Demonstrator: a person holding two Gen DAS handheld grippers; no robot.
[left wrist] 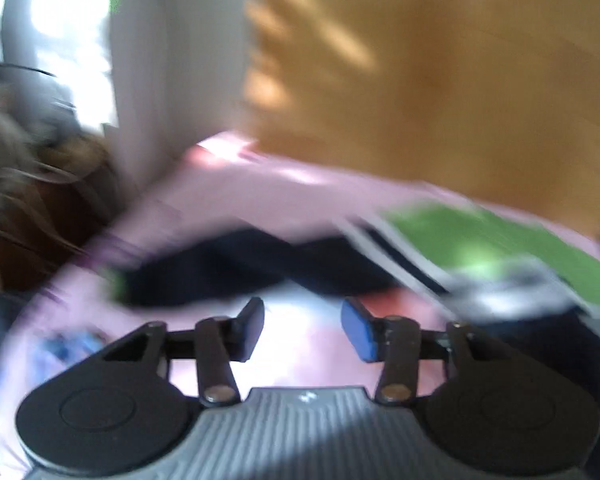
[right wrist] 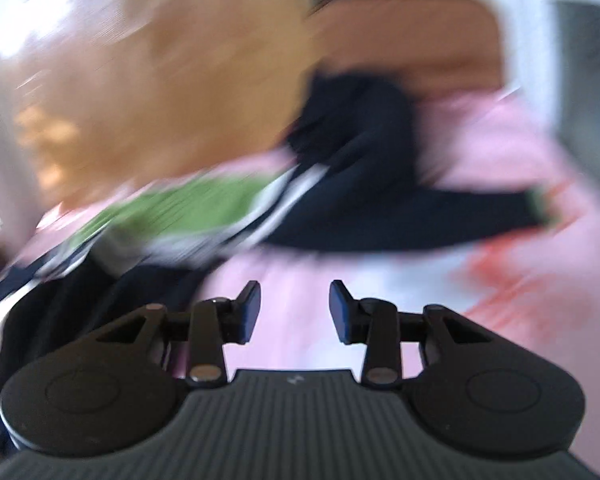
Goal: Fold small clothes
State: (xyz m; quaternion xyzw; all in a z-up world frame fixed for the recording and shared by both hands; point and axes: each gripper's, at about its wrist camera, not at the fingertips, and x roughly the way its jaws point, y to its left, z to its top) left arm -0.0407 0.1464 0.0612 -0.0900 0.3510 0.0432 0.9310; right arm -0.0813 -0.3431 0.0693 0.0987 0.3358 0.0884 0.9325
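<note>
Right, the dark navy garment [left wrist: 260, 264] lies spread across the pink bedsheet [left wrist: 260, 188] ahead of us, one sleeve with a green cuff [right wrist: 540, 206] stretched out to the side in the right wrist view. Just beside it sits a green-and-white piece of clothing [right wrist: 188, 204], touching or overlapping the navy one; the blur won't let us say which. Our left gripper [left wrist: 302, 328] hangs over the sheet with its jaws apart and nothing between them. Our right gripper [right wrist: 294, 312] is the same, jaws spread and empty. We judge we're on the approach, nothing grasped, no fold made. Next we need each gripper down on an edge of the navy cloth, pinching only one layer. Beyond the bed stands a wooden panel [left wrist: 440, 72].
</note>
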